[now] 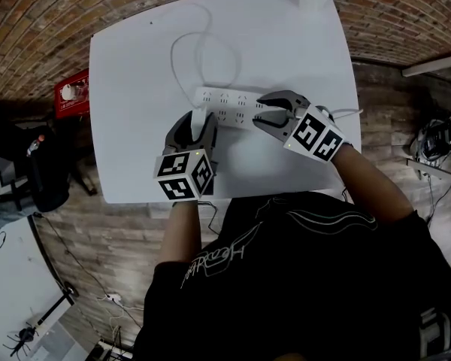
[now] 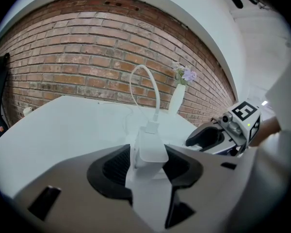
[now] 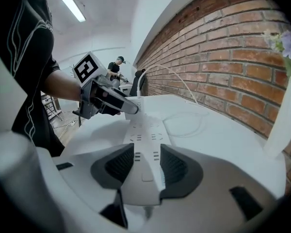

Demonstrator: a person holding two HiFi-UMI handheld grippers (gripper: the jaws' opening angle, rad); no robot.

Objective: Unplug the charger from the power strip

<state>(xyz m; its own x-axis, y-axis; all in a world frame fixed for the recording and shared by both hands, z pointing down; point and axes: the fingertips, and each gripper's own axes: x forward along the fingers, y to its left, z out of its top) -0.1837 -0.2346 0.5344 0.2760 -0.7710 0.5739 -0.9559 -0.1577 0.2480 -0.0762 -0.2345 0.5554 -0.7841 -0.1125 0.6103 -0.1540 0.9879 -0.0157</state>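
The job stood at its opening step, taking hold, with nothing yet pulled free. On the white table (image 1: 135,126) the power strip (image 1: 227,108) lay crosswise, and the white charger (image 2: 149,144) was plugged in upright at its left end, its cable (image 1: 184,51) looping away toward the far side of the table.

The left gripper (image 1: 198,126) had its jaws narrowed around the charger's body, and the pads appeared to rest against both sides of it. The right gripper (image 1: 261,113) stood with its jaws wide apart, straddling the strip's right end. The strip lay between the pads, but I judged that they weren't clamping it (the gap there was hard to read, as the strip nearly filled it).

The next move seemed to call for two things. The right jaws would need to close on the strip or press it down, so that it stayed put. Then the left would need a firm squeeze and a straight pull upward along the prongs. A tilted pull could drag the whole strip along.
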